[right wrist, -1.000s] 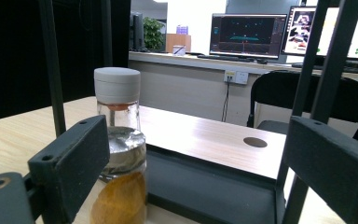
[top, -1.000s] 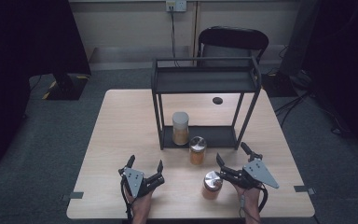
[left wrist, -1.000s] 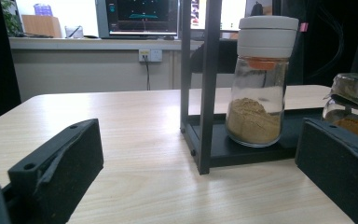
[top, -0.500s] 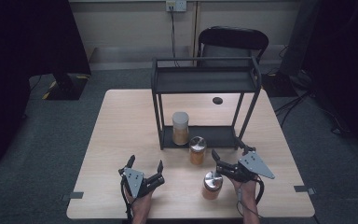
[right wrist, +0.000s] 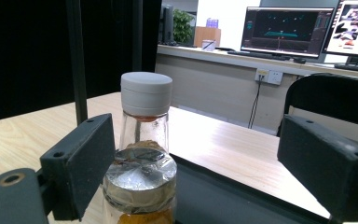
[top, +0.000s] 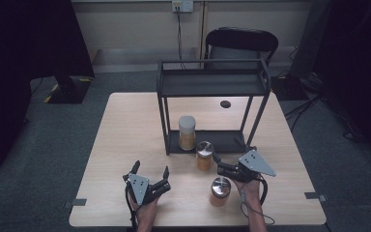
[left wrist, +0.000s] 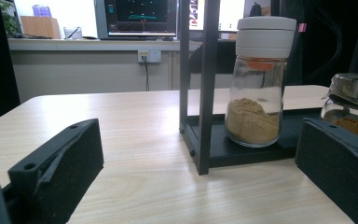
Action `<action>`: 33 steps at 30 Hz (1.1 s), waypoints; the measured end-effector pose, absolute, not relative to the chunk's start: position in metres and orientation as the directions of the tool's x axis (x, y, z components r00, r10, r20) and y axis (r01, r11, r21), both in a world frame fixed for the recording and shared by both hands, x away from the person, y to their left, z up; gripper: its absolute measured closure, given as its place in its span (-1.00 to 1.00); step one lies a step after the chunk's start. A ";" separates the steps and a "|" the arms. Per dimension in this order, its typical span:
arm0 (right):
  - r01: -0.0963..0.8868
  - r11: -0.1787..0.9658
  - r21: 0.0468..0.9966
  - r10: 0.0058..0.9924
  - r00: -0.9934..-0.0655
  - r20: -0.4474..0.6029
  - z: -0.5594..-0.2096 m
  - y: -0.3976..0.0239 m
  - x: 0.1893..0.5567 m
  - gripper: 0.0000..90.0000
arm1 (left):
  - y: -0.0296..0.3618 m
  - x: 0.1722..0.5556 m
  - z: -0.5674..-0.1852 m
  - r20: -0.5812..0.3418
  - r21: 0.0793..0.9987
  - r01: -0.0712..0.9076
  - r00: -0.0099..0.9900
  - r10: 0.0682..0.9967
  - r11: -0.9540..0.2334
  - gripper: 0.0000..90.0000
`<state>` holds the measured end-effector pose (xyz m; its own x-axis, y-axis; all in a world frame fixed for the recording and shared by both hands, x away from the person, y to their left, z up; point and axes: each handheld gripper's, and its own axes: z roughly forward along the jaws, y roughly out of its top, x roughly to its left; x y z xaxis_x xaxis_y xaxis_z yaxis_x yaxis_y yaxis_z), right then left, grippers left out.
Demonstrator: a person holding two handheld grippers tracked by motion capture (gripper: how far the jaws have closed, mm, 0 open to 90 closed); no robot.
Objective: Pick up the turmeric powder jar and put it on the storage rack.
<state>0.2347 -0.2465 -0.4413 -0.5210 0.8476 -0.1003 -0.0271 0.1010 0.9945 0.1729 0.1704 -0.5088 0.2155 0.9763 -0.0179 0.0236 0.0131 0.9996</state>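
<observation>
So the right gripper (top: 218, 163) is lined up on the short glass jar with the shiny silver lid and orange powder (top: 204, 155). That jar stands upright right ahead of its tips, between the spread jaws in the right gripper view but not touched yet; the jaws have just been narrowing. The left gripper (top: 149, 170) sits wide apart and empty, well off to the side, so the right hand's clearly nearer.
</observation>
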 end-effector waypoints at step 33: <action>0.044 0.056 0.997 0.751 -0.660 -0.013 -0.454 -0.258 0.287 -0.66 | 0.171 0.172 -0.510 -0.016 1.000 0.019 0.218 0.976 0.012 -0.99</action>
<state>0.2874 -0.2584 -0.4537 -0.6601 0.7510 -0.0129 0.0445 0.0562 0.9974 0.1725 0.1711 -0.5095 0.2180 0.9758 -0.0163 0.0191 0.0124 0.9997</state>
